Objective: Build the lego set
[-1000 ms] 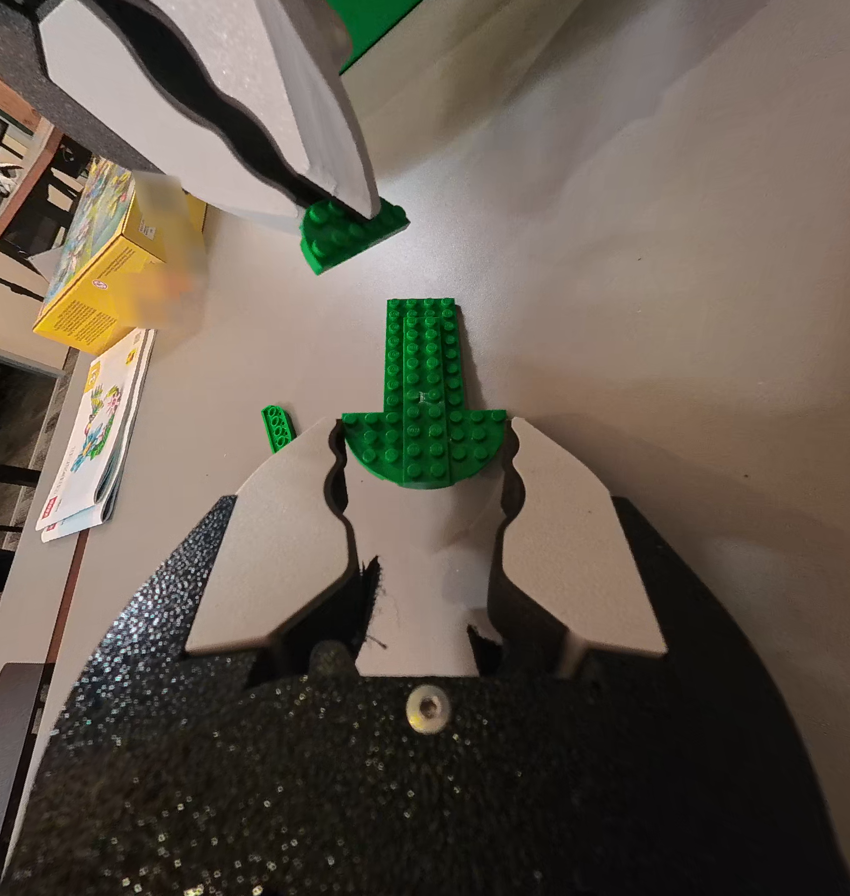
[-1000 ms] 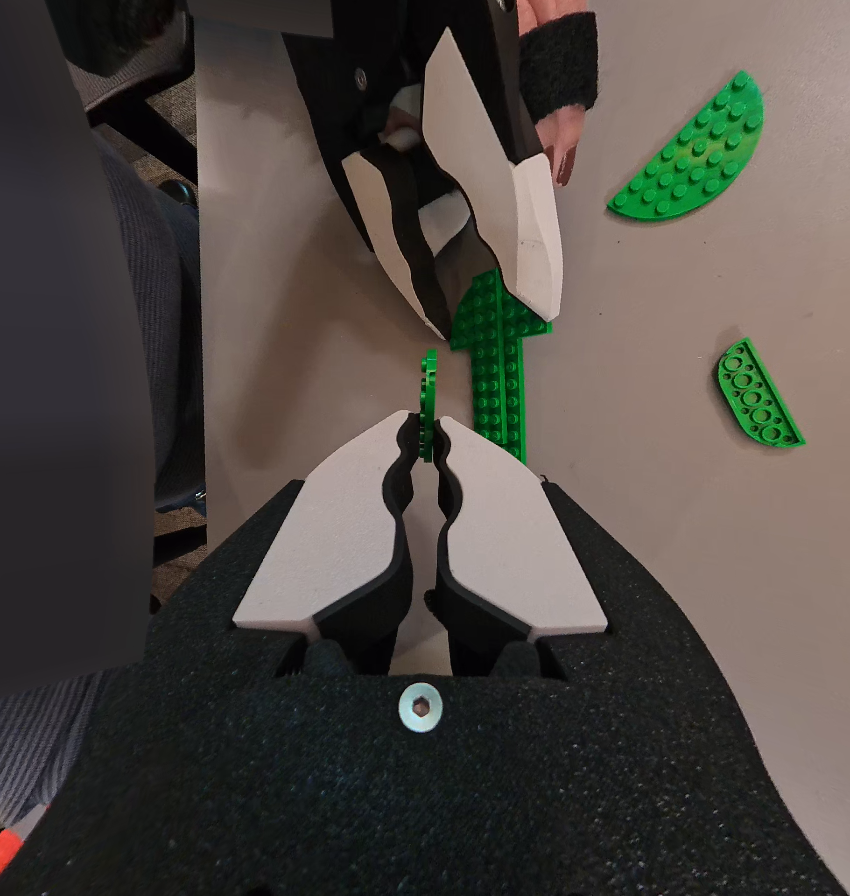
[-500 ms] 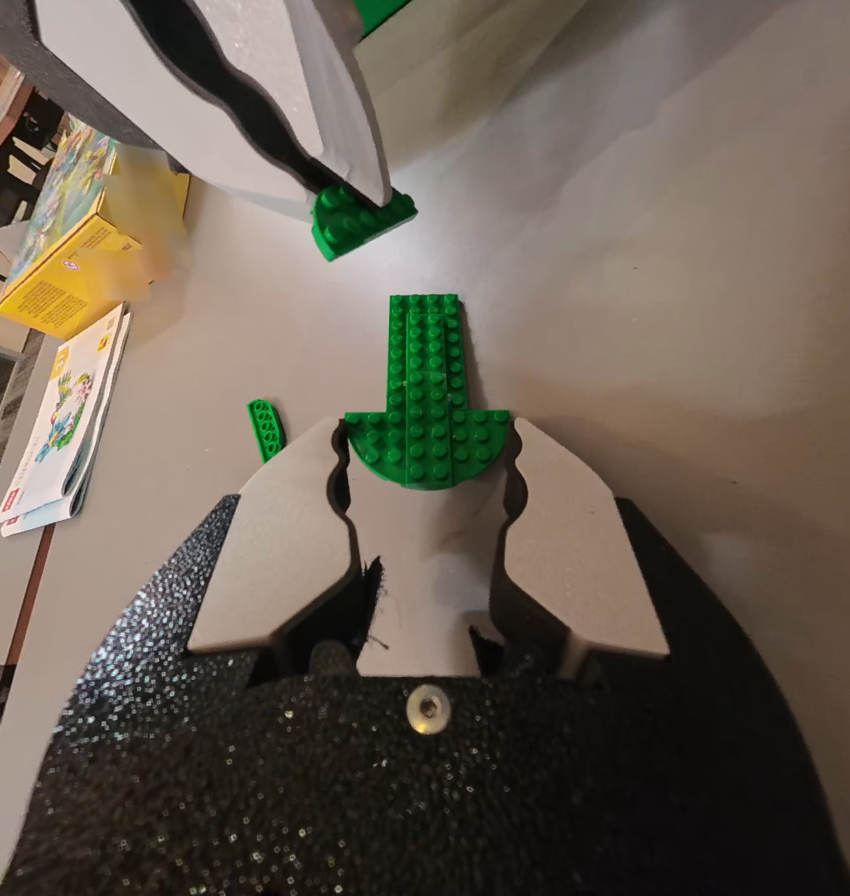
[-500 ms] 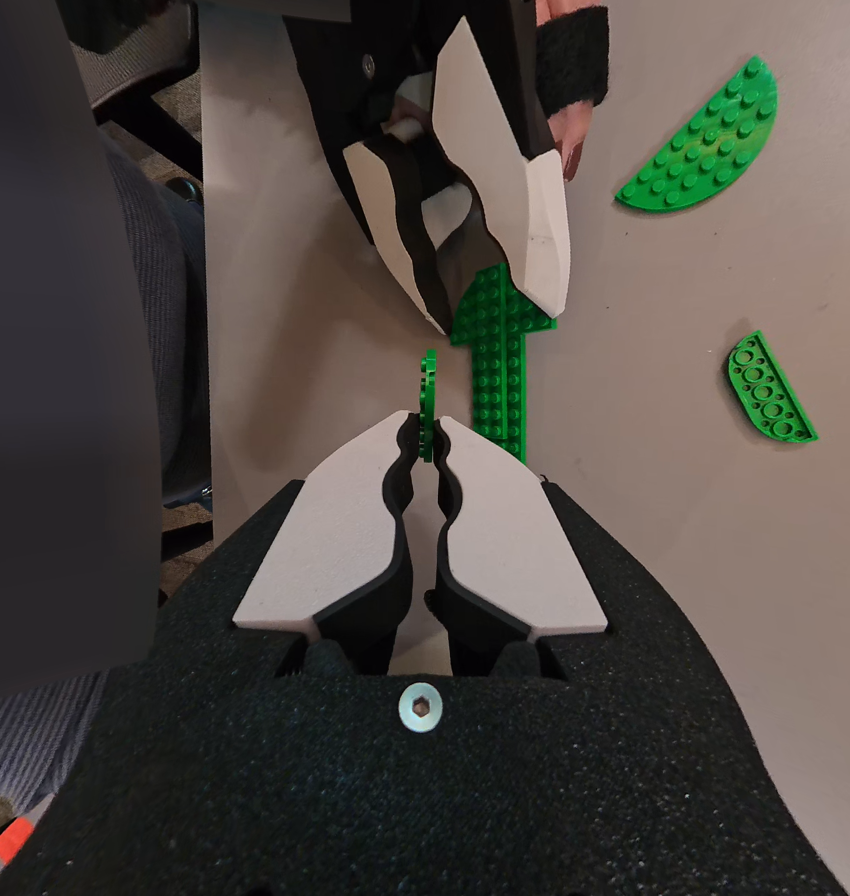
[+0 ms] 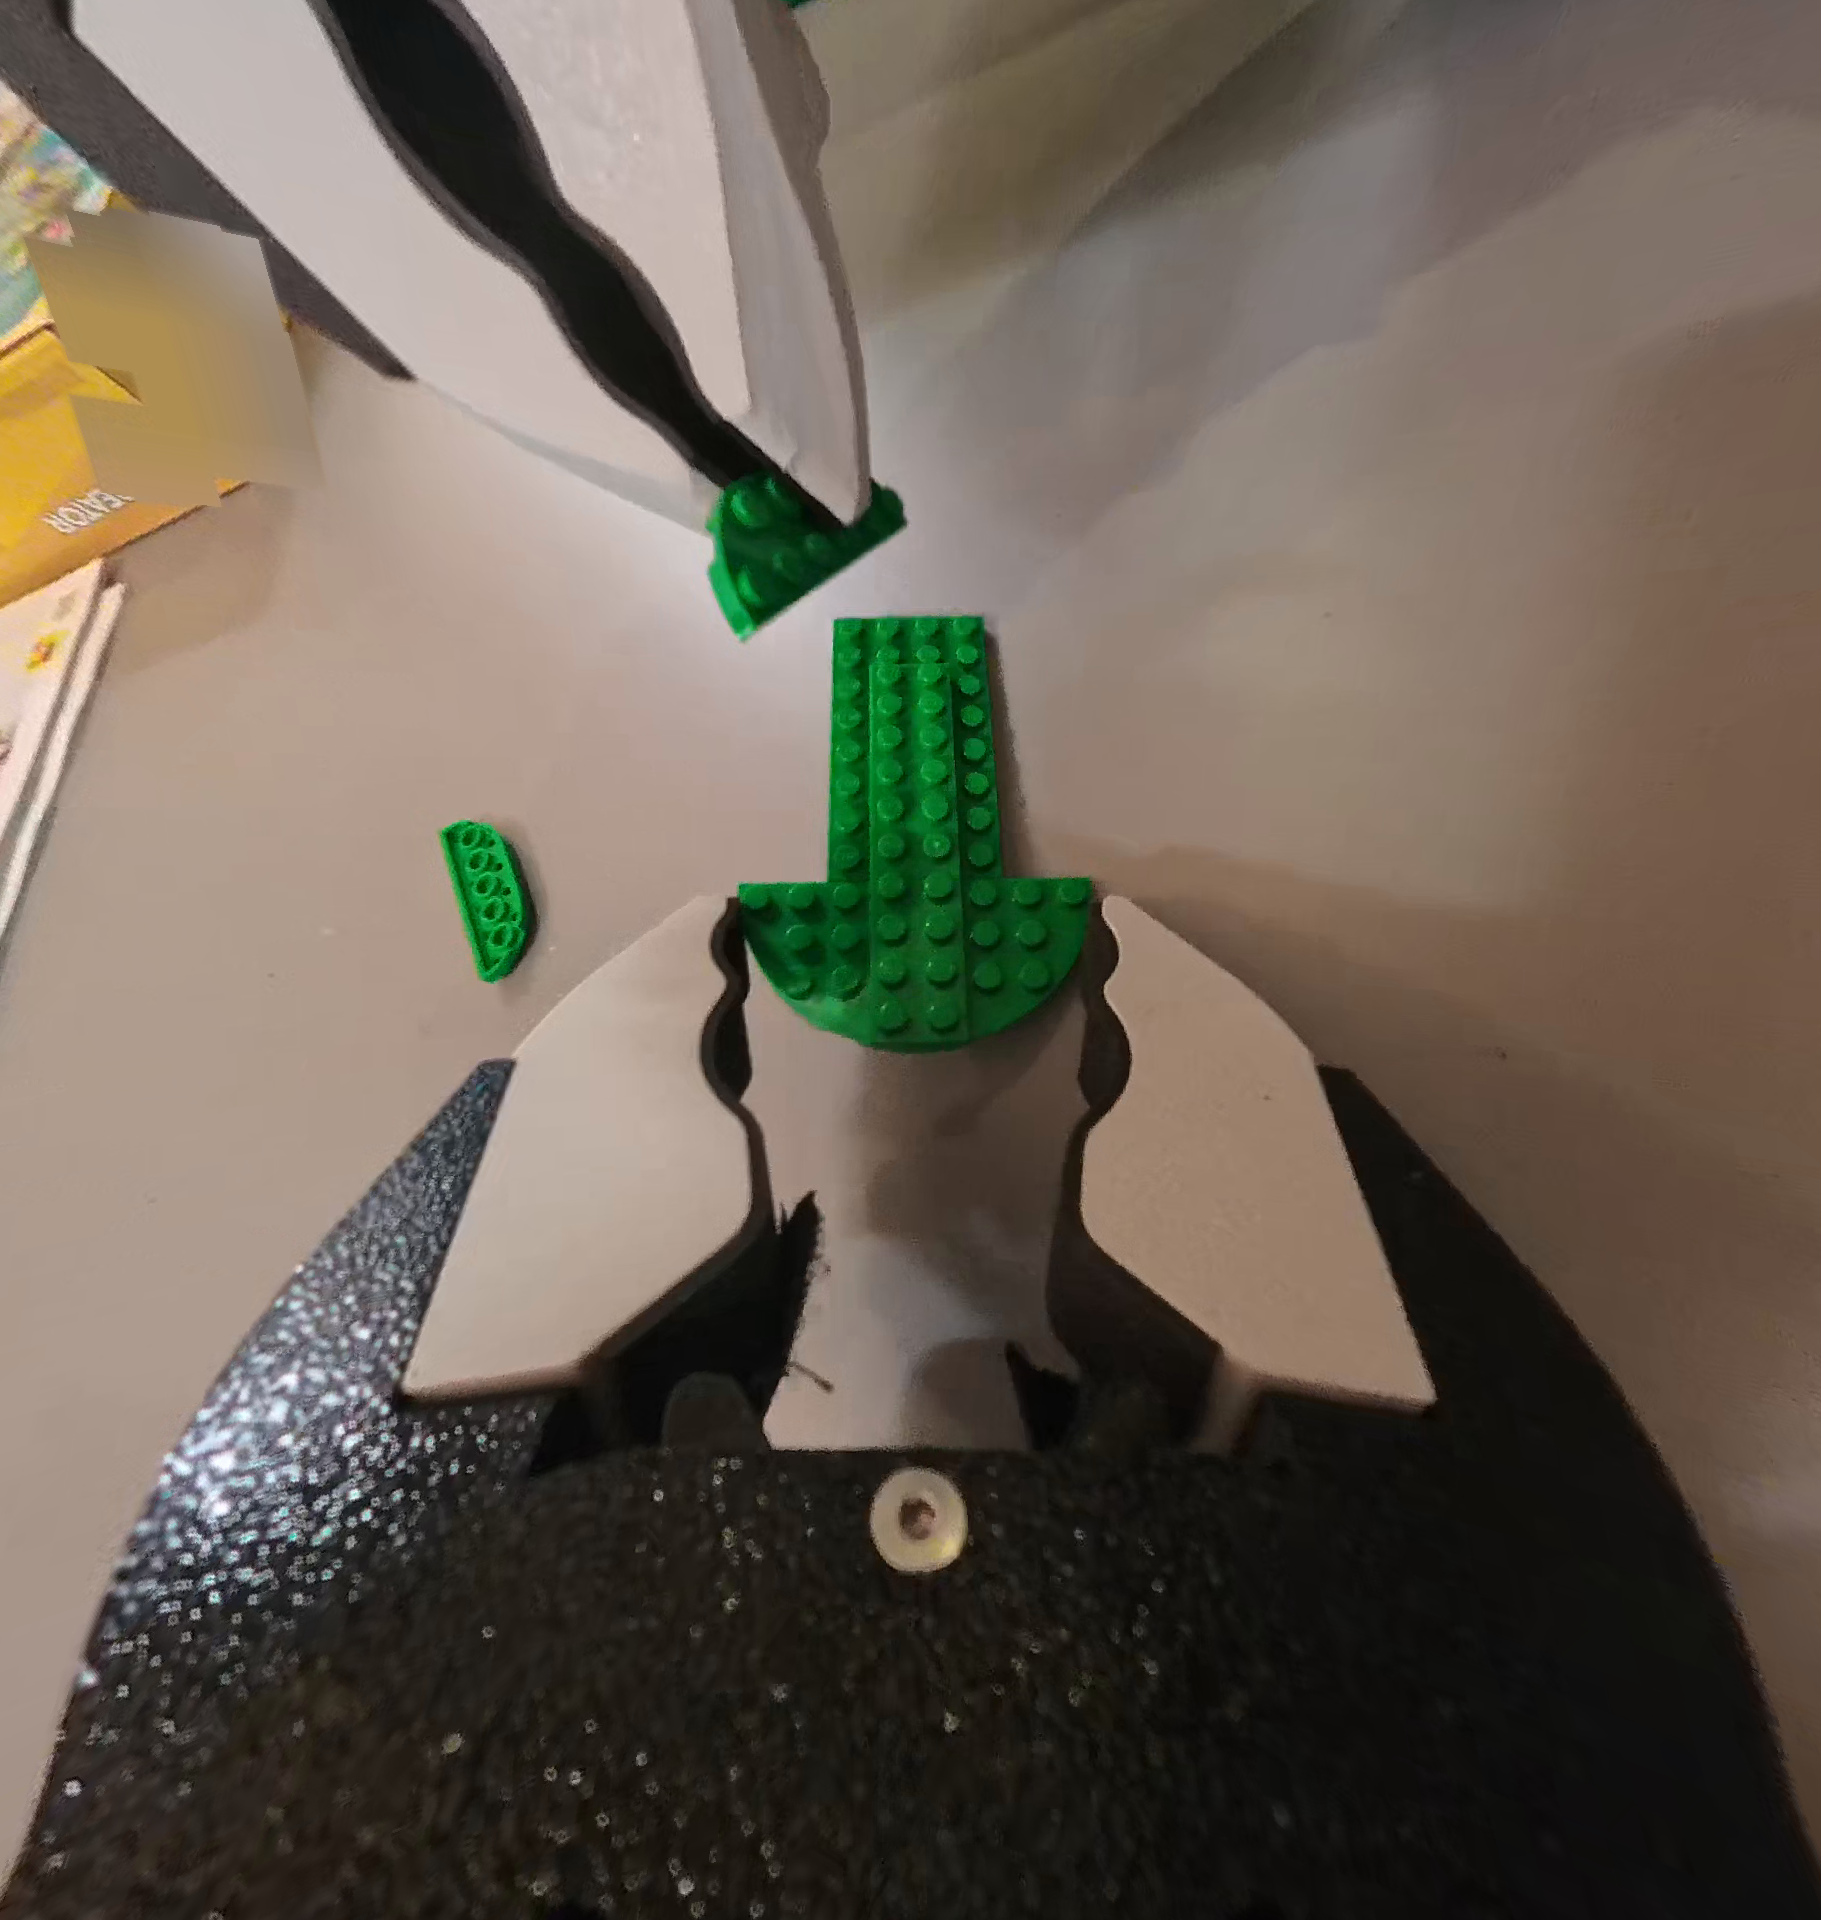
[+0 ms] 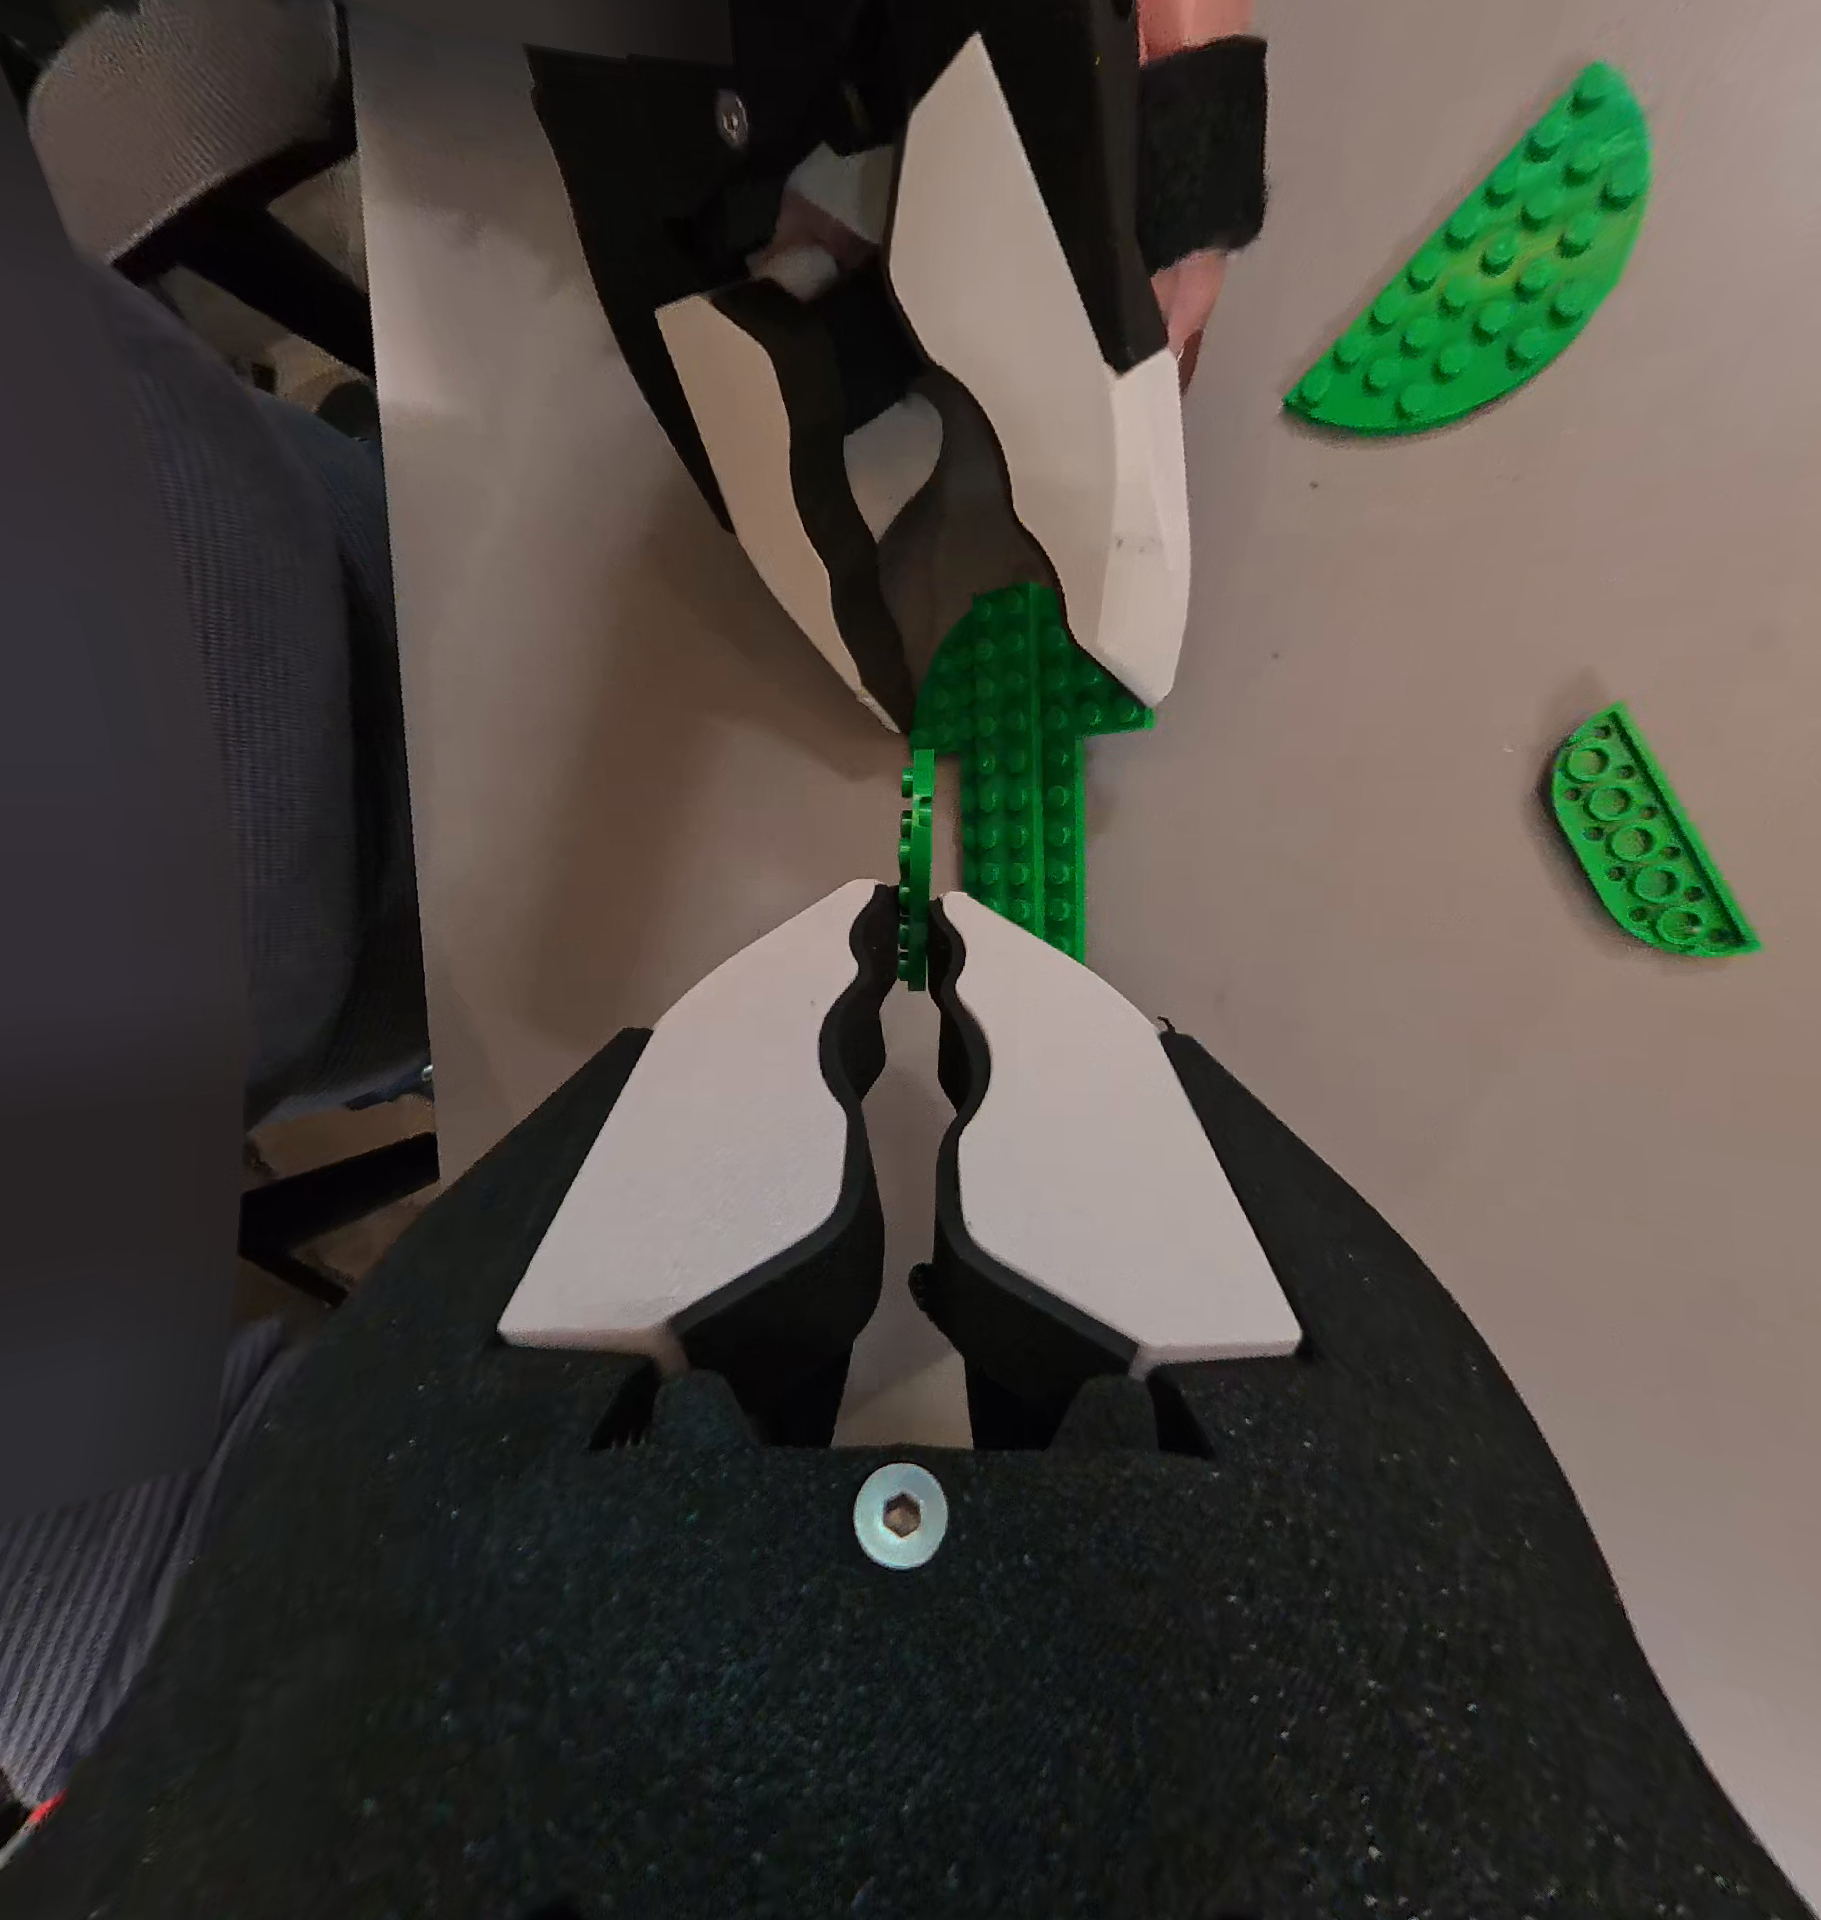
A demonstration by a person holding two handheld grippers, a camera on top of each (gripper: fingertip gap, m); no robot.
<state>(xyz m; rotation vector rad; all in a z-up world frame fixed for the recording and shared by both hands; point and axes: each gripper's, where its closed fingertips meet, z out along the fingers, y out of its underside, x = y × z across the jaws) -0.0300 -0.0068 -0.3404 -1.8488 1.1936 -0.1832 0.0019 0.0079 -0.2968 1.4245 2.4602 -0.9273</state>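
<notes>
Left wrist view: your green build (image 5: 921,831) lies flat on the desk (image 5: 1405,727), its rounded end between the left gripper (image 5: 916,914) tips, which sit spread on either side of it; whether they press it I cannot tell. The right gripper (image 6: 921,904) is clenched on a small plate (image 6: 918,862), held on edge, just off the build's far end and to its left. If you press the plate down while the build is only loosely braced, the build can slide or pivot. The thin pinch on the plate's edge may let it twist or pop out, so the studs miss. Keep clear of the loose half-round (image 6: 1477,270), the upturned piece (image 6: 1644,842), and the yellow box (image 5: 64,499) near the desk's edge.
</notes>
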